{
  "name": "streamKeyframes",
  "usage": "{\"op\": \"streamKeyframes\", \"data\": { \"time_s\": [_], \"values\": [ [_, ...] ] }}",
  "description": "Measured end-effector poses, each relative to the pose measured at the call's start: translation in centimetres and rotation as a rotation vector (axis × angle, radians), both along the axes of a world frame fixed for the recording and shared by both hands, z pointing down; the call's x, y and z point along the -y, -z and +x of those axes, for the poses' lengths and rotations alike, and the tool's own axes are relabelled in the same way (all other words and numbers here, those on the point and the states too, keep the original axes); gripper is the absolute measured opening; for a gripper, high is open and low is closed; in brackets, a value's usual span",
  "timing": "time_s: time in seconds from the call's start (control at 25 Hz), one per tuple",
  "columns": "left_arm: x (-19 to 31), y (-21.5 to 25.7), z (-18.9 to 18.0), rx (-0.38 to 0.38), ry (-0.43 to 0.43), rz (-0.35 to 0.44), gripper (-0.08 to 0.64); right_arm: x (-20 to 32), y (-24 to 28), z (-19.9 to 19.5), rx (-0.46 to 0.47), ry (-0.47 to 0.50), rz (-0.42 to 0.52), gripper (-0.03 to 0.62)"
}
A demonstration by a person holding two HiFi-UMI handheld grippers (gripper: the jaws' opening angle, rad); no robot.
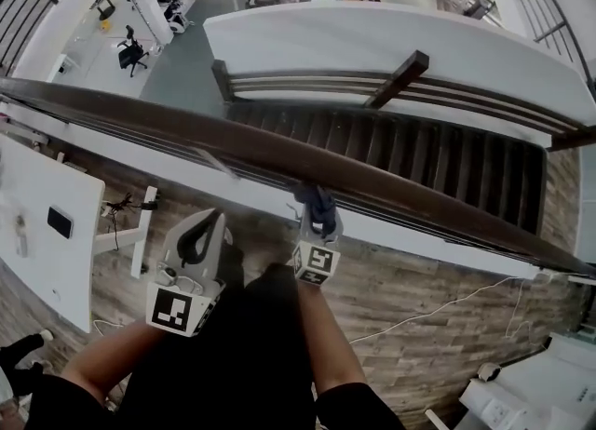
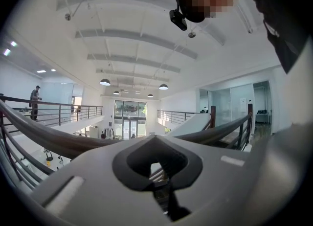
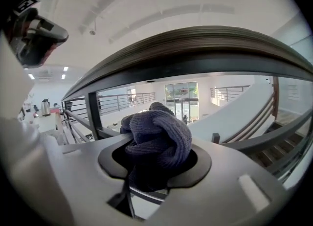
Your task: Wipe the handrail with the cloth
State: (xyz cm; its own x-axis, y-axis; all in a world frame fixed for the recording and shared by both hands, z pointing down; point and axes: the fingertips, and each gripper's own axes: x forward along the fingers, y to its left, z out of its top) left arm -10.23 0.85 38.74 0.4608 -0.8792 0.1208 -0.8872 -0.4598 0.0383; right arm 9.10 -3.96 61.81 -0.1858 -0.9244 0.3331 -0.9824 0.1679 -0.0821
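— Where is the cloth?
— The bunched, blue-grey knitted cloth (image 3: pixel 157 139) is clamped in the right gripper (image 3: pixel 155 164), just under the dark brown, smooth, rounded wooden handrail (image 1: pixel 186 128). The left gripper (image 2: pixel 157 167) is closed on nothing.
— What's the risk?
— The soft wad may drag on the slick rail, work loose and drop over the open side.

Cloth (image 3: pixel 156 139) is a dusky blue-grey knit with ribbed texture. Handrail (image 1: pixel 186 128) is dark brown. Left gripper (image 1: pixel 207 221) and right gripper (image 1: pixel 319 219) are pale grey with black-and-white square markers. Floor (image 1: pixel 419 279) is brown wood-plank pattern, and the desk (image 1: pixel 37 270) at the left edge is plain white.
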Motion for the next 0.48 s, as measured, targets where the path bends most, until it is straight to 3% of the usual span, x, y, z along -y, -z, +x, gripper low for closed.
{"op": "streamKeyframes", "data": {
  "time_s": [0.24,0.48],
  "values": [
    [2.1,0.1,-6.3,-0.031,0.101,0.092,0.000,0.6,-1.9,-11.8,-0.002,0.193,-0.017,0.167],
    [2.1,-2.0,-7.5,-0.022,0.076,0.113,0.000,1.5,-7.4,-17.2,-0.057,0.247,-0.088,0.167]
  ]
}}
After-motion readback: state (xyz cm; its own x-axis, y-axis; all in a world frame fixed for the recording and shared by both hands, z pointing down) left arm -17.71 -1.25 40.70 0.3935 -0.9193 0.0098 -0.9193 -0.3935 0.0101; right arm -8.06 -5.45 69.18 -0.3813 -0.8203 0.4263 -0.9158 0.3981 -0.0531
